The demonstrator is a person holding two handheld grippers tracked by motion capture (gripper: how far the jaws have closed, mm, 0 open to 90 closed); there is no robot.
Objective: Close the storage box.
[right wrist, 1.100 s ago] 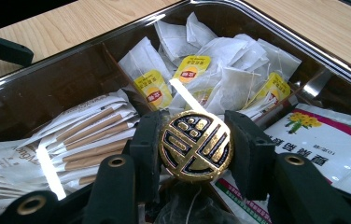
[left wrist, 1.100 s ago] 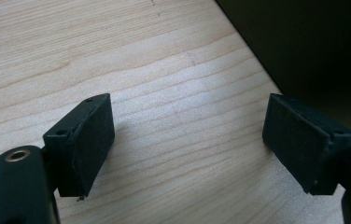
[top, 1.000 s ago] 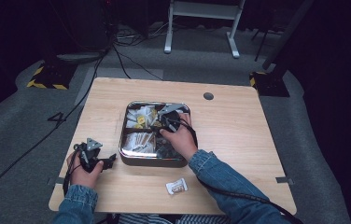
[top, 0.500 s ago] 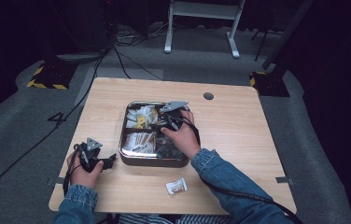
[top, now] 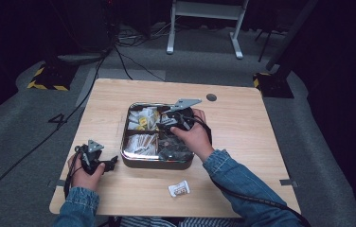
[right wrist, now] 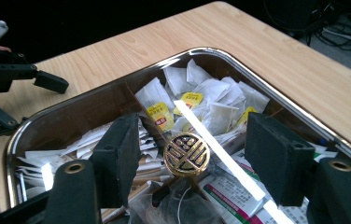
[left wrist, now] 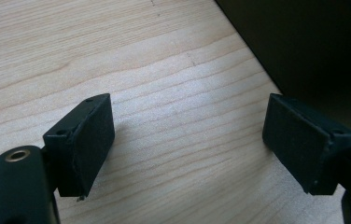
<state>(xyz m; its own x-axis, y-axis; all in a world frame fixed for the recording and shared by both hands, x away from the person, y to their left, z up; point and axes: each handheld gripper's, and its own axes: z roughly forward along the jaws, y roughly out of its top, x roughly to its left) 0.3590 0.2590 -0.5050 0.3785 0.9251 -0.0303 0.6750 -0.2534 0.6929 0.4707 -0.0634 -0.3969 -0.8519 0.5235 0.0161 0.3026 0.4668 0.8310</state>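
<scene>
A square metal tin (top: 129, 161) full of tea bags and sachets stands mid-table. In the right gripper view a round gold knob (right wrist: 186, 154) sits over the contents, apparently on a clear lid that carries a glare streak. My right gripper (right wrist: 197, 140) hovers just above the knob. Its jaws have just been opening, and the knob lies between them with neither pad touching it. In the high view the right gripper (top: 166, 122) is over the tin's far half. My left gripper (top: 112, 161) rests open on the table left of the tin, and its pads (left wrist: 87, 140) stand wide over bare wood.
A single small sachet (top: 179, 189) lies on the wooden table (top: 242, 142) near the front edge. A dark round hole (top: 211, 97) sits near the far edge. Cables trail across the grey floor beyond the table.
The right hand has risen out of the tin's middle and its jaws have spread apart, letting go of the knob. The left hand has stayed where it was.
</scene>
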